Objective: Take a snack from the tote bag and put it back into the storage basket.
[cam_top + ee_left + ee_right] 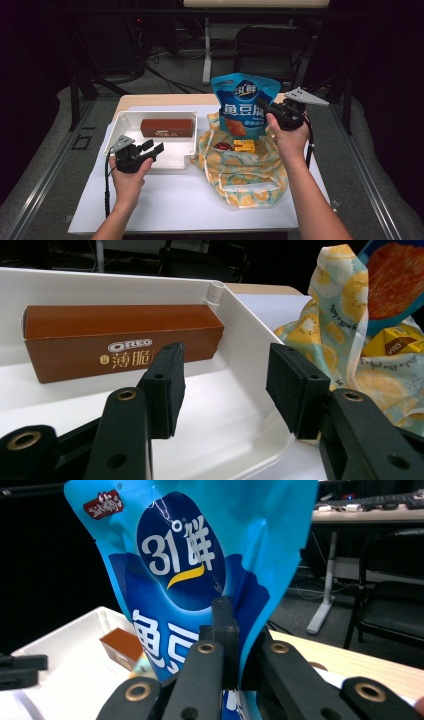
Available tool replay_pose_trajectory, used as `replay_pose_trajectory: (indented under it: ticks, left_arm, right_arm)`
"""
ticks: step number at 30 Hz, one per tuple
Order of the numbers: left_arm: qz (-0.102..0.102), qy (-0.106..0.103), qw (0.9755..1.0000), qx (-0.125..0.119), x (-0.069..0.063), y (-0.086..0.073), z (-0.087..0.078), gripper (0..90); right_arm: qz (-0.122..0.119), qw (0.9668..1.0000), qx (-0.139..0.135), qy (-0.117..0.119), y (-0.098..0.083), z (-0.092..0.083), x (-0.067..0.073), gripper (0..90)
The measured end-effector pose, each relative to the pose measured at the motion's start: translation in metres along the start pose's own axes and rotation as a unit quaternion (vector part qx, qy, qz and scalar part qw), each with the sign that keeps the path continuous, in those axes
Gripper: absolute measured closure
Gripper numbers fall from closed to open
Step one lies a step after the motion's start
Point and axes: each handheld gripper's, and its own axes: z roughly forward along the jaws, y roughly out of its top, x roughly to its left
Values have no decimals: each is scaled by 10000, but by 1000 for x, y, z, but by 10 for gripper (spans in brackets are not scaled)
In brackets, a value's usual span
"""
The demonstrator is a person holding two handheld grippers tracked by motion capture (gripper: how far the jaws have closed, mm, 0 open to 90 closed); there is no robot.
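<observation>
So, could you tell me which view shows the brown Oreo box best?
The left gripper view: the Oreo box lies close, its logo readable, inside the white tray. The high view shows it small and whole from above. The right gripper view catches one end beside the blue bag.

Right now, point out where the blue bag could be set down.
Free: the tray floor in front of the Oreo box, though the open left gripper hangs over its front edge; and the bare white sheet nearer the person. Crowded: the fruit-print cloth, holding a yellow carton under the blue bag in the right gripper.
</observation>
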Motion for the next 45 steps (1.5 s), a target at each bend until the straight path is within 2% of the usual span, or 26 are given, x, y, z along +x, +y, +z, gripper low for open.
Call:
replay_pose_trajectory:
  ticks: [6,14,23,35,45]
  left_arm:
    - [6,-15,10000,-33,-1,2,-2,500]
    - [67,-45,9999,-113,-5,5,-3,501]
    - [89,-86,9997,-203,-8,10,-6,502]
    - [220,-225,9987,-395,-20,21,-13,500]
    - [388,-423,9967,-579,-35,33,-20,497]
  right_arm:
    - [64,9999,-115,105,11,-3,10,900]
    - [184,9994,-174,234,18,5,27,900]
    - [161,9988,-271,381,27,6,43,900]
    - [194,9974,-259,638,23,15,70,900]
    - [230,9960,-192,837,15,21,90,900]
